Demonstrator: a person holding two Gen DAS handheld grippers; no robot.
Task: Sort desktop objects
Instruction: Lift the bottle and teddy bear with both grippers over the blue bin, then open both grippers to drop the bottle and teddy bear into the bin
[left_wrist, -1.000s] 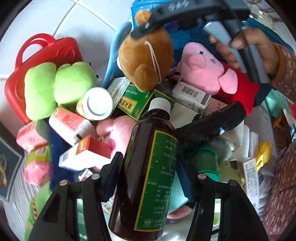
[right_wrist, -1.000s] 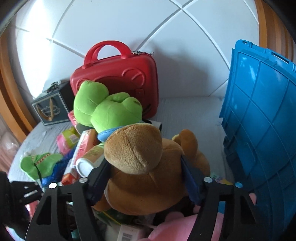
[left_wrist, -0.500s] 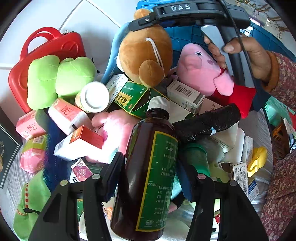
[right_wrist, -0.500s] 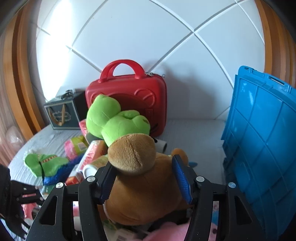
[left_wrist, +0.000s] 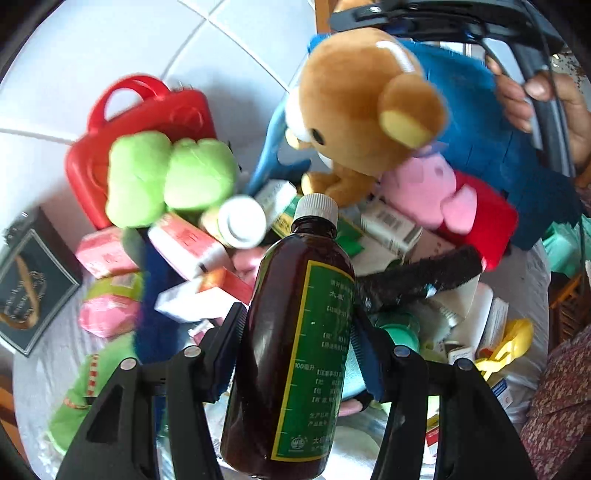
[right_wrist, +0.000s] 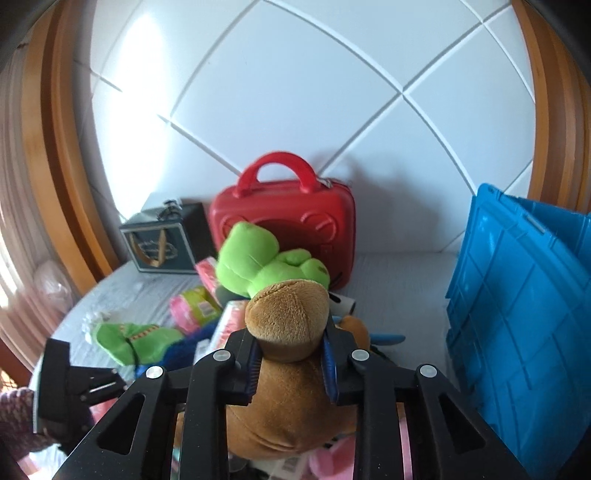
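So, brown bear plush (right_wrist: 288, 321) soft, squishy, light; right gripper (right_wrist: 291, 354) clamped on its head, lifted above pile beside blue crate (right_wrist: 524, 306). Left gripper (left_wrist: 295, 354) pinching syrup bottle (left_wrist: 295, 332) mid-body: rigid, heavier, slick, maybe breakable.

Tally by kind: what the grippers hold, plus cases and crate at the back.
Bottles: 1, brown bottle in left gripper
Plush toys: 1, brown bear in right gripper
Cases: 2, red case, dark box
Crates: 1, blue crate
Total: 5
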